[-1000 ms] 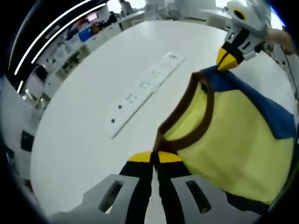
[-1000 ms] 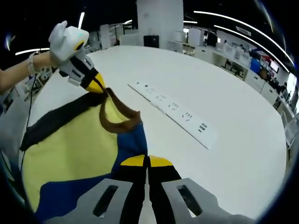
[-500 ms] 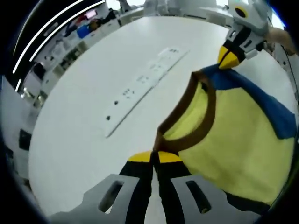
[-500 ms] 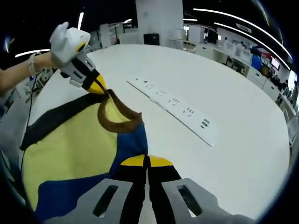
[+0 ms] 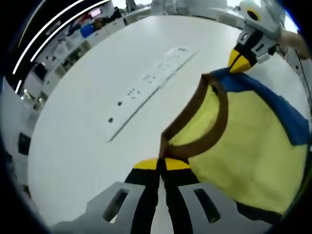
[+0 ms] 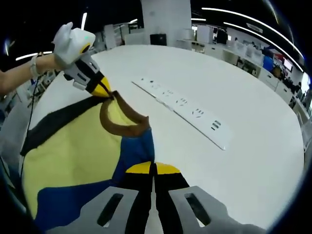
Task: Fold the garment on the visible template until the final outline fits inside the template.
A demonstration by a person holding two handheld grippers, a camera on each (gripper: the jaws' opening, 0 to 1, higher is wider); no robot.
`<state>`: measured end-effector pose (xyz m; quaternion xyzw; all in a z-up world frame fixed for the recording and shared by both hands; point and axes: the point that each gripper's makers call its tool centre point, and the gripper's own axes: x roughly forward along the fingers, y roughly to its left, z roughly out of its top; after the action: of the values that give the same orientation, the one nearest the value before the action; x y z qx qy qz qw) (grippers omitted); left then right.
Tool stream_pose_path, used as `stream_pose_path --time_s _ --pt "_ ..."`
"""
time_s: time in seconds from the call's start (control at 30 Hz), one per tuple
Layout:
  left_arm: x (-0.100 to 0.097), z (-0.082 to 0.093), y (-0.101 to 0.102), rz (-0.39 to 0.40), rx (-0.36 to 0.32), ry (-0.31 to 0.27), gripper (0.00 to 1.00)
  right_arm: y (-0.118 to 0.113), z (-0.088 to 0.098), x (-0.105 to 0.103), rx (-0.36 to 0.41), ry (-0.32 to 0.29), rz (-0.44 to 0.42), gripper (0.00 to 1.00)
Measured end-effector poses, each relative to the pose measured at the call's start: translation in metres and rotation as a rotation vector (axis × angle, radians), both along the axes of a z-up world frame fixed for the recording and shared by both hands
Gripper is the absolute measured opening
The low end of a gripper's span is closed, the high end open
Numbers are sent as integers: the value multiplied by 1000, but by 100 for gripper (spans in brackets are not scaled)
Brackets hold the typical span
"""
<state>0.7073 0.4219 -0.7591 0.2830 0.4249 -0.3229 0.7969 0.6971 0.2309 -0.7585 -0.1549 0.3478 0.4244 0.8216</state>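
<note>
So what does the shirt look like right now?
The shirt looks like soft cloth, mostly yellow, with blue patches, a black band on one side and a brown ring for the neck. It is spread between both grippers, part of it over the white table. The left gripper and the right gripper are each shut on its edge by the neck.

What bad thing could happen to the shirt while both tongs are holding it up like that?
Maybe two things. Each pair of tongs, the left tongs and the right tongs, pinches only a thin bit of the shirt near the brown collar, so the cloth could slip out and crumple. Also, the shirt sits beside the long white strip on the table and could drag across it if swung that way.
</note>
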Motion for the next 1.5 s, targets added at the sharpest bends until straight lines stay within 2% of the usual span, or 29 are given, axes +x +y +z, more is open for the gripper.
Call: stream_pose_path --time_s 0.27,0.47,0.7,1.07,1.5 --pt "-1 0 0 -13 3 -10 0 0 -3 0 4 7 -7 1" --pt "0 0 1 25 -31 -10 0 1 -4 0 8 18 -24 1" --pt "-2 3 2 19 -28 -41 0 0 3 -2 -7 -38 -20 2" --pt "-10 26 8 37 -8 -73 2 3 24 -8 6 -71 -14 2" --pt "-22 61 2 24 -17 -114 5 13 52 -22 24 -111 -1 6"
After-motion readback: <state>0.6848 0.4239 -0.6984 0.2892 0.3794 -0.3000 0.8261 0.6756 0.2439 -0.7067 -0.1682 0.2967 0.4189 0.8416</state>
